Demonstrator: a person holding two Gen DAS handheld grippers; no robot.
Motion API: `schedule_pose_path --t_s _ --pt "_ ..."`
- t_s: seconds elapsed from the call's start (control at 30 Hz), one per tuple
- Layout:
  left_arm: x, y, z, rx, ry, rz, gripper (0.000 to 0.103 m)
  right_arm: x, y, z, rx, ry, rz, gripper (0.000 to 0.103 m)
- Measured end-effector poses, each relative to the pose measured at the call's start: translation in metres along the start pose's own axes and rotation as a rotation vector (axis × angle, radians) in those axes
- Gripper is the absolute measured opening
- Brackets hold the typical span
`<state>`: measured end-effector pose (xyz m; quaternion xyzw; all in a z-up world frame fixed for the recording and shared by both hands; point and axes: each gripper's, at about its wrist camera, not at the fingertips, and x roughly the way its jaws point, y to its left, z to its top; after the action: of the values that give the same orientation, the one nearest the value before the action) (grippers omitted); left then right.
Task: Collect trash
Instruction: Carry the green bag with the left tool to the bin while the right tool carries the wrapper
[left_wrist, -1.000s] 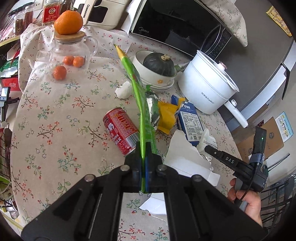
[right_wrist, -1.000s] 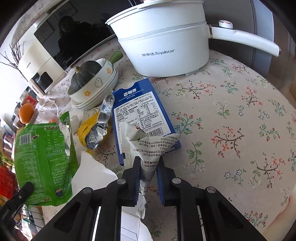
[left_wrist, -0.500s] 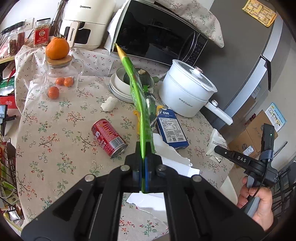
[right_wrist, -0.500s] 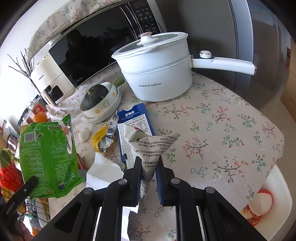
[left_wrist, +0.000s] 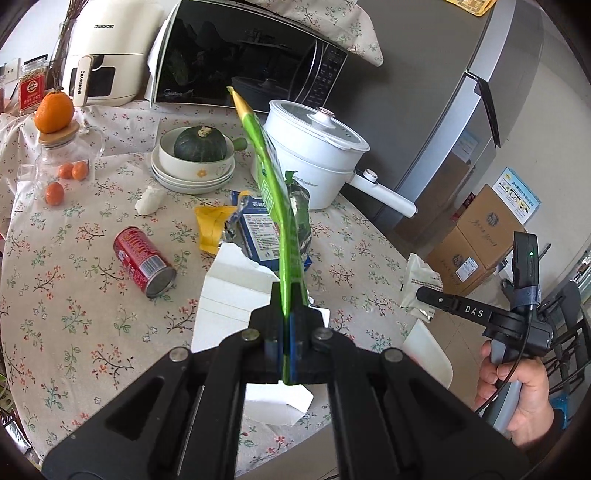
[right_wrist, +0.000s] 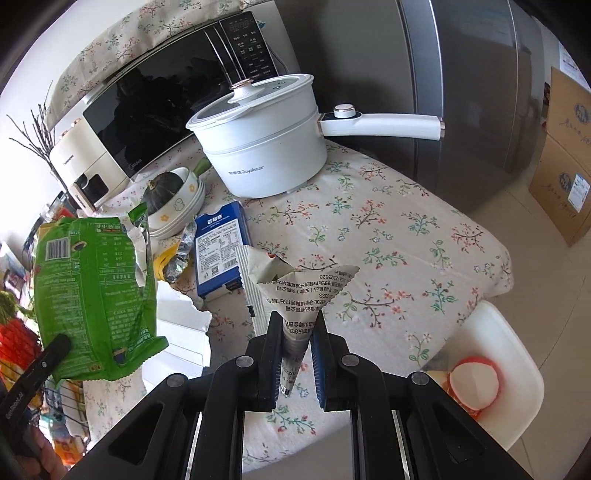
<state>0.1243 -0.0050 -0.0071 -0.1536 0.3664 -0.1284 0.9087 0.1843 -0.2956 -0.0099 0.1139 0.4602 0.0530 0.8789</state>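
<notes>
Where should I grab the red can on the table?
The red can lies on its side, clear of the other litter. Come from above and close across the middle of its round body, fingers on either long side; an end-on grip would likely roll it.

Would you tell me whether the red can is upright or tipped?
Tipped: the red can lies on its side on the tablecloth, its end facing the camera.

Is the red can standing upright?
No, the red can lies on its side on the table.
</notes>
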Motion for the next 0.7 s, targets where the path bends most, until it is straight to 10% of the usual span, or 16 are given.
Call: schedule_pose_path --t_s 0.7 --pt "0.055 -0.130 -0.054 0.230 0.164 -0.176 0.002 -0.043 -0.142 -0.048 0.140 0.074 -0.155 0.015"
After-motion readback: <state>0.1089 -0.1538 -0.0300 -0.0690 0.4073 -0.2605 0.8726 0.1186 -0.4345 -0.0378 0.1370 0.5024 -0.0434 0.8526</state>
